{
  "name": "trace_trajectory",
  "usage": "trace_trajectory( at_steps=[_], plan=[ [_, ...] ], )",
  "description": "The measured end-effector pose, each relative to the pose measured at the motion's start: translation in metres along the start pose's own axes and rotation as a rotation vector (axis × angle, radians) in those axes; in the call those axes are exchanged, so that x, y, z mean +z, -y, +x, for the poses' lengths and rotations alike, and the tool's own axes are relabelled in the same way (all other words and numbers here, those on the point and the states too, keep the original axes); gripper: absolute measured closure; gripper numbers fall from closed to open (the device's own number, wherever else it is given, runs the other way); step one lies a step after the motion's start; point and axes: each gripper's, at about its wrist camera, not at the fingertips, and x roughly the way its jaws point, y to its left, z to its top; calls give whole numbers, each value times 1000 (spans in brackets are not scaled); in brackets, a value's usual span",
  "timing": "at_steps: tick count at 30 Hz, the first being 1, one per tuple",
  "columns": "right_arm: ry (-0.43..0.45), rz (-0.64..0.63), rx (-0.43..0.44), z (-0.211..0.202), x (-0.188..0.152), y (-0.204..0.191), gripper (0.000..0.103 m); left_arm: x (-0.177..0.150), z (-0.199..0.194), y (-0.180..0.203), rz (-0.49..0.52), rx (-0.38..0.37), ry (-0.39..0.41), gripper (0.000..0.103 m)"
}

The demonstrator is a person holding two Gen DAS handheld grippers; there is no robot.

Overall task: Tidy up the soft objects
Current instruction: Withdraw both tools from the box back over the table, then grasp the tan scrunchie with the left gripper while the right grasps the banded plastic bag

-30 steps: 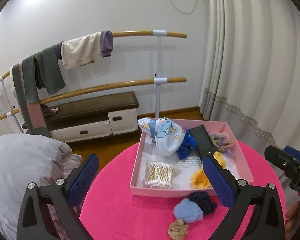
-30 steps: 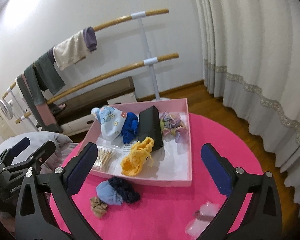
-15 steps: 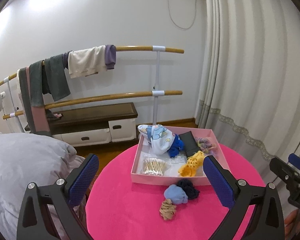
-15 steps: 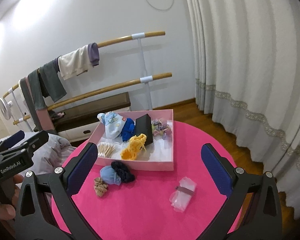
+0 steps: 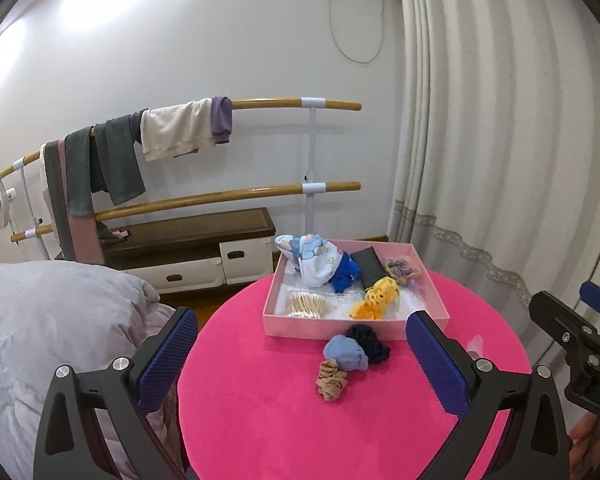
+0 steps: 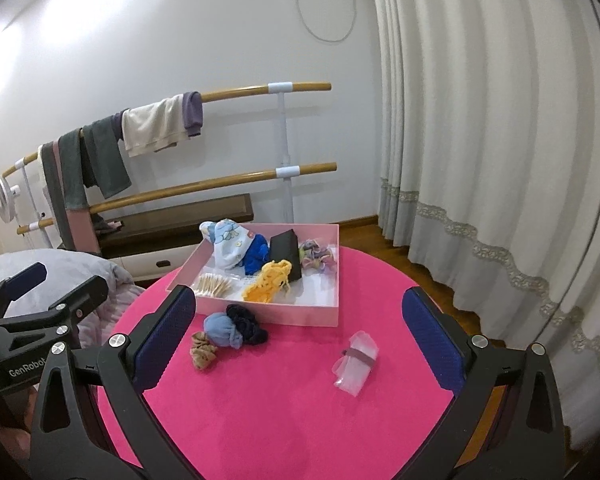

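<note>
A pink tray (image 5: 332, 326) (image 6: 296, 317) stands on the far half of a round pink table (image 5: 284, 412) (image 6: 300, 408). It holds a patterned cloth (image 5: 314, 260), a blue cloth (image 5: 344, 276), a yellow knit piece (image 5: 376, 300), a pastel scrunchie (image 5: 402, 270), a black case (image 5: 366, 266) and cotton swabs (image 5: 306, 303). In front of the tray lie a light blue scrunchie (image 5: 346, 354) (image 6: 222, 330), a dark one (image 5: 370, 342) (image 6: 248, 324) and a tan one (image 5: 332, 380) (image 6: 202, 352). My left gripper (image 5: 308, 364) and right gripper (image 6: 300, 340) are open, empty, held back above the table's near side.
A clear plastic packet (image 6: 356, 362) lies on the table's right side. A grey duvet (image 5: 48, 328) is left of the table. Behind it stand a wooden rail with hung clothes (image 5: 172, 132) and a low cabinet (image 5: 188, 248). Curtains (image 5: 500, 160) hang at the right.
Both grippers have pulled back and up from the tray, so the whole table now shows. The objects on it have not moved.
</note>
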Motion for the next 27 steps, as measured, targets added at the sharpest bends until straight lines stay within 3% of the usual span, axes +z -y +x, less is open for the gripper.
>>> trace_trajectory(
  at_steps=[13, 27],
  plan=[
    [12, 6, 14, -11, -6, -1, 0, -5, -20, -9, -40, 9, 16, 0],
    [9, -1, 10, -10, -6, -5, 0, -5, -13, -9, -41, 13, 10, 0]
  ],
)
